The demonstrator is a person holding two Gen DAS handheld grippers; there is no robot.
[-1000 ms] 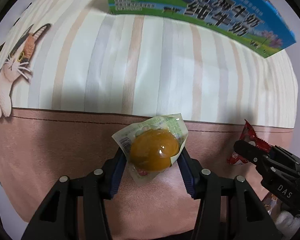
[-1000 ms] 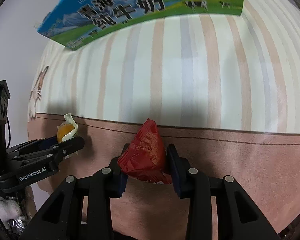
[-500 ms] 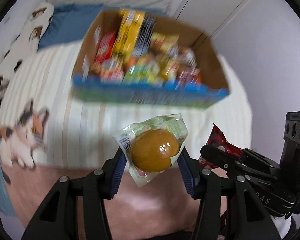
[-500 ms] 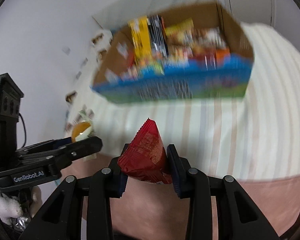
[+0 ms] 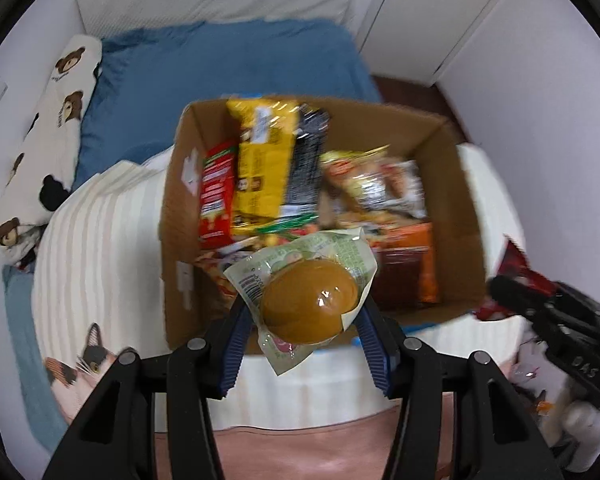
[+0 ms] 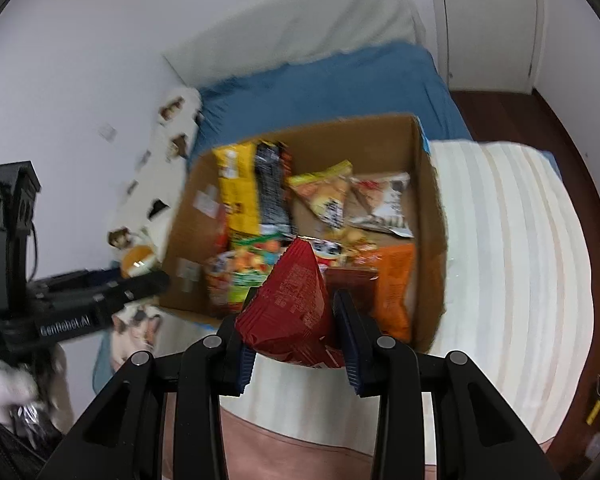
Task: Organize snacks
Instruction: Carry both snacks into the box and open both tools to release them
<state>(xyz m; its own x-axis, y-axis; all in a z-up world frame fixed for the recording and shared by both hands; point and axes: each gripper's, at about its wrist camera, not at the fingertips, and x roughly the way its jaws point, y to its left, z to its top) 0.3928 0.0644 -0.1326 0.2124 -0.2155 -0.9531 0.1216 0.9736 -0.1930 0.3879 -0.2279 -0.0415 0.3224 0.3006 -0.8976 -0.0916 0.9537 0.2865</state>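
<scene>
On my left wrist camera, the left gripper [image 5: 305,322] is clamped on a jelly cup [image 5: 310,306], amber under a clear wrapper with a green-printed lid. I hold it in the air at the near edge of the box [image 5: 180,216], which sits open on the striped blanket [image 5: 96,248]. Inside the box I see a yellow pack [image 5: 262,168] beside a red pack [image 5: 216,196], a black pack [image 5: 306,168] and an orange pack [image 5: 418,256] lower right. The right gripper [image 5: 500,292] shows at the right edge, blurred, with red wrapper in it.

On my right wrist camera, the right gripper [image 6: 294,334] is closed on a red packet [image 6: 294,308], pinched at its sides, held just in front of the box [image 6: 428,216]. The same yellow pack [image 6: 236,188] and orange pack [image 6: 394,280] lie inside. The left gripper [image 6: 148,280] comes in from the left, beside the box's left wall, with the jelly cup [image 6: 137,261] at its tips.
</scene>
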